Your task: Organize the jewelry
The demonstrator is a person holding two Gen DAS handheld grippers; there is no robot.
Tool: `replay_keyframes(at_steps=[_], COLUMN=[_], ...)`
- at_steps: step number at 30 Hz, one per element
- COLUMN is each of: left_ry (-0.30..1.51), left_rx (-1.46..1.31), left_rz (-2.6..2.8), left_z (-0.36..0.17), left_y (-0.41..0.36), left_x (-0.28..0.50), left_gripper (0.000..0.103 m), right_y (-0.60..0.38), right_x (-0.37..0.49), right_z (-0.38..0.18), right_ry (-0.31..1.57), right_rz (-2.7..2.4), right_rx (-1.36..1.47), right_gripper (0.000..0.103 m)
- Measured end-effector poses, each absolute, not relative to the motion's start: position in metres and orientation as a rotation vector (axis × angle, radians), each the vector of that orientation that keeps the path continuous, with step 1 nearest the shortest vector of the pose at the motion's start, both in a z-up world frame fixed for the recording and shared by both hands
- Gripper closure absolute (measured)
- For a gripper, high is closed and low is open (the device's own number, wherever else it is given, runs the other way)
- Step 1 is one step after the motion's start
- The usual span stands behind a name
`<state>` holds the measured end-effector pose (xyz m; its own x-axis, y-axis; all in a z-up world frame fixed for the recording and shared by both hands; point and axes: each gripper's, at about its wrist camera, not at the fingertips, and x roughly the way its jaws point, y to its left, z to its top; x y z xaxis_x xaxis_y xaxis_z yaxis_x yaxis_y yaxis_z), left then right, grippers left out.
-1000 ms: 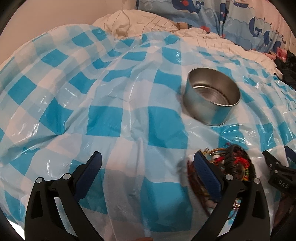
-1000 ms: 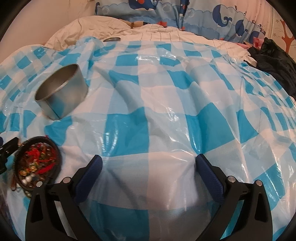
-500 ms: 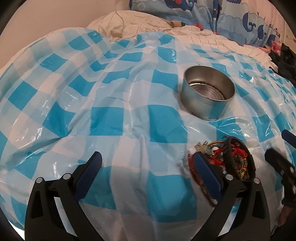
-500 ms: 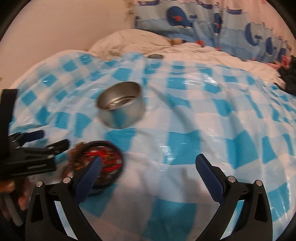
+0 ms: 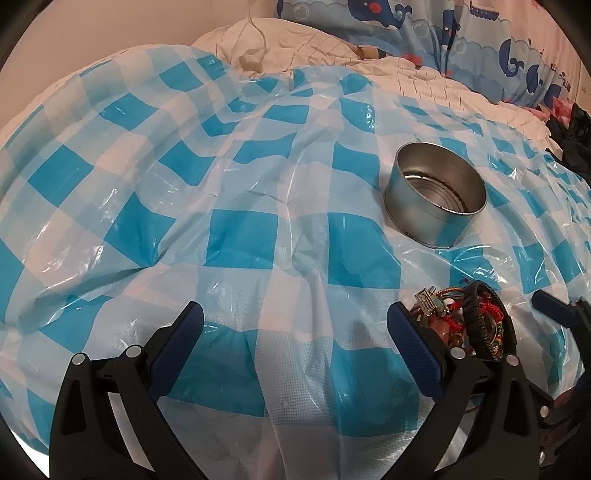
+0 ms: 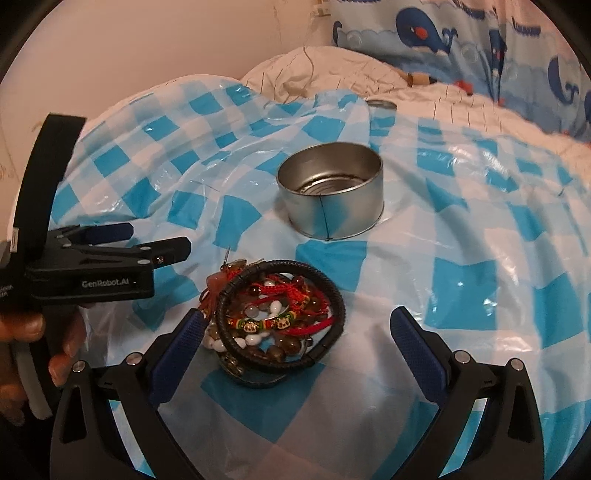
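A pile of jewelry (image 6: 275, 315), with red cords, beads and a black braided bracelet, lies on the blue-and-white checked plastic sheet (image 6: 461, 229). It also shows in the left wrist view (image 5: 469, 325), just right of my left gripper's right finger. An empty round metal tin (image 6: 330, 192) stands beyond the pile; it shows in the left wrist view too (image 5: 436, 194). My right gripper (image 6: 297, 334) is open, with the pile between its fingers nearer the left one. My left gripper (image 5: 295, 330) is open and empty; it shows at the left of the right wrist view (image 6: 147, 242).
The sheet covers a soft, wrinkled bed. A white quilt (image 6: 332, 70) and a whale-print pillow (image 6: 461, 33) lie at the back. A small metal lid (image 6: 380, 105) sits at the sheet's far edge. Dark clothing (image 5: 576, 140) lies at the right.
My right gripper has swung left and now faces the jewelry pile and the tin. My left gripper has shifted slightly; the pile sits a little further right of it.
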<state>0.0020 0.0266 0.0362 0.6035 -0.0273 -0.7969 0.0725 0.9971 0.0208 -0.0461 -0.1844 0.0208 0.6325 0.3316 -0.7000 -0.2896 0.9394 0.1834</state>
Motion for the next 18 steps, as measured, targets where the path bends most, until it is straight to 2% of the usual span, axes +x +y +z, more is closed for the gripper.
replay_keyframes(at_steps=[2, 4, 5, 6, 18], left_ry=[0.921, 0.922, 0.922, 0.921, 0.908], left_rx=[0.047, 0.04, 0.039, 0.038, 0.002], left_rz=[-0.055, -0.053, -0.052, -0.05, -0.148], left_z=[0.037, 0.037, 0.038, 0.038, 0.045], left_y=[0.027, 0.029, 0.029, 0.029, 0.026], left_x=[0.002, 0.002, 0.002, 0.002, 0.0], left_gripper=[0.008, 0.008, 0.008, 0.008, 0.008], right_y=[-0.184, -0.183, -0.182, -0.182, -0.201], right_x=[-0.043, -0.039, -0.037, -0.036, -0.045], right_z=[0.018, 0.014, 0.012, 0.01, 0.03], right_ry=[0.824, 0.844, 0.854, 0.861, 0.773], right_rz=[0.354, 0.371, 0.393, 0.414, 0.391], right_rx=[0.064, 0.08, 0.09, 0.103, 0.179], right_gripper=[0.007, 0.014, 0.024, 0.028, 0.032])
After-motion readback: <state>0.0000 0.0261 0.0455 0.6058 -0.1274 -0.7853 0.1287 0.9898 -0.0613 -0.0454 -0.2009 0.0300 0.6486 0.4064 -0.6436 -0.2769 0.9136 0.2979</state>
